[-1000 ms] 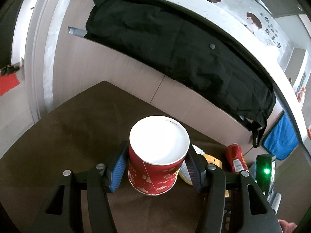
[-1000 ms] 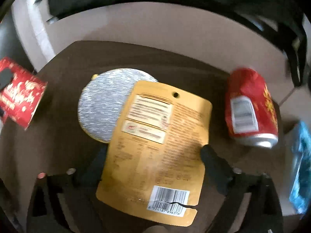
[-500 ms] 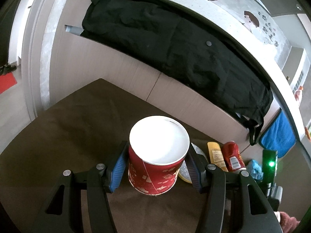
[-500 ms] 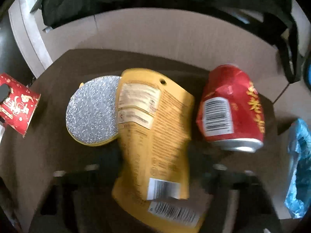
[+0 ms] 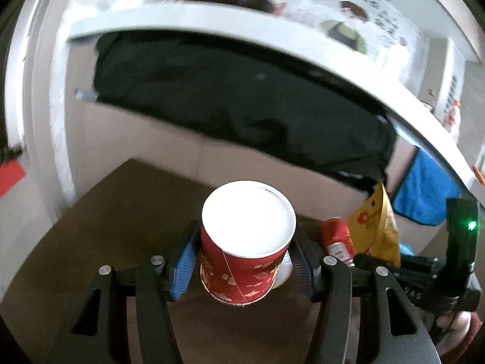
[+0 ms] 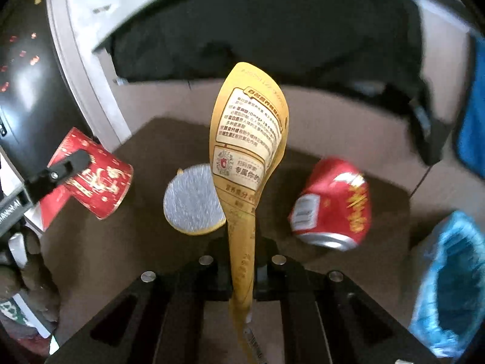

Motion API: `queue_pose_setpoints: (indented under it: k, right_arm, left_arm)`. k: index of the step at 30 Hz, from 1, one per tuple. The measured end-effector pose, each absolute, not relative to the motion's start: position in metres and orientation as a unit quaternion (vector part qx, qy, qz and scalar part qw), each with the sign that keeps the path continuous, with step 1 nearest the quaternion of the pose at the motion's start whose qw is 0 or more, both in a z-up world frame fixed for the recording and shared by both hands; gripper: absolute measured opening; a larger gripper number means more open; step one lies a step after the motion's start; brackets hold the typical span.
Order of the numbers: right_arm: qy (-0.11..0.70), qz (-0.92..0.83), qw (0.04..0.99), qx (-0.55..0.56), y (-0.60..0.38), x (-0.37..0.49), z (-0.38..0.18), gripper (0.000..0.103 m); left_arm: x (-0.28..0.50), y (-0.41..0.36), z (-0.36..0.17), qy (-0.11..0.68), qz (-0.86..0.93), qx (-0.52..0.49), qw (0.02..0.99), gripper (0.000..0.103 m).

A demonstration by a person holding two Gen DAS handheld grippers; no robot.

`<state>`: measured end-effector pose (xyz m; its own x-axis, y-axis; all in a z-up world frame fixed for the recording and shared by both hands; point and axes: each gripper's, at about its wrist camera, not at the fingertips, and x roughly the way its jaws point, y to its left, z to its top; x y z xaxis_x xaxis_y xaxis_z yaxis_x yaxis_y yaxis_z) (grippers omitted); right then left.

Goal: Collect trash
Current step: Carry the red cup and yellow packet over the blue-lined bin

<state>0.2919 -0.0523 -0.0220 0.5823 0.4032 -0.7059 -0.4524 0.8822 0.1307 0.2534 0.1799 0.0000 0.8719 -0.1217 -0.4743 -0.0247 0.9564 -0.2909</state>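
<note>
- Yellow snack pouch [image 6: 247, 157] stands on end, long axis running up and away from the right gripper [image 6: 242, 270], which has just closed flat on its bottom edge, above the brown table [image 6: 145, 242].
- It's creased, printed label facing the camera.
- Left gripper [image 5: 244, 261] clamps a red paper cup [image 5: 245, 261], mouth up.

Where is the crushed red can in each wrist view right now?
Left wrist view: the crushed red can is at lower right, on the brown table, partly hidden behind the yellow pouch.
Right wrist view: the can lies on its side at right of centre, right of the pouch.
Shared landmark: the red paper cup, at far left in the right wrist view.
</note>
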Motion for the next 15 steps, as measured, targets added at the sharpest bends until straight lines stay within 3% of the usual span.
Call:
queue_pose_setpoints:
  k: [8,15]
  right_arm:
    - [0.308,0.207,0.929,-0.017,-0.140,0.259,0.037,0.007]
    - [0.282,0.146,0.948,0.005,-0.230,0.240,0.052,0.007]
  left_arm:
    - [0.250,0.076,0.043,0.222,-0.087,-0.084,0.967,0.057]
    - [0.253,-0.030,0.046,0.222,-0.149,-0.035,0.963,0.057]
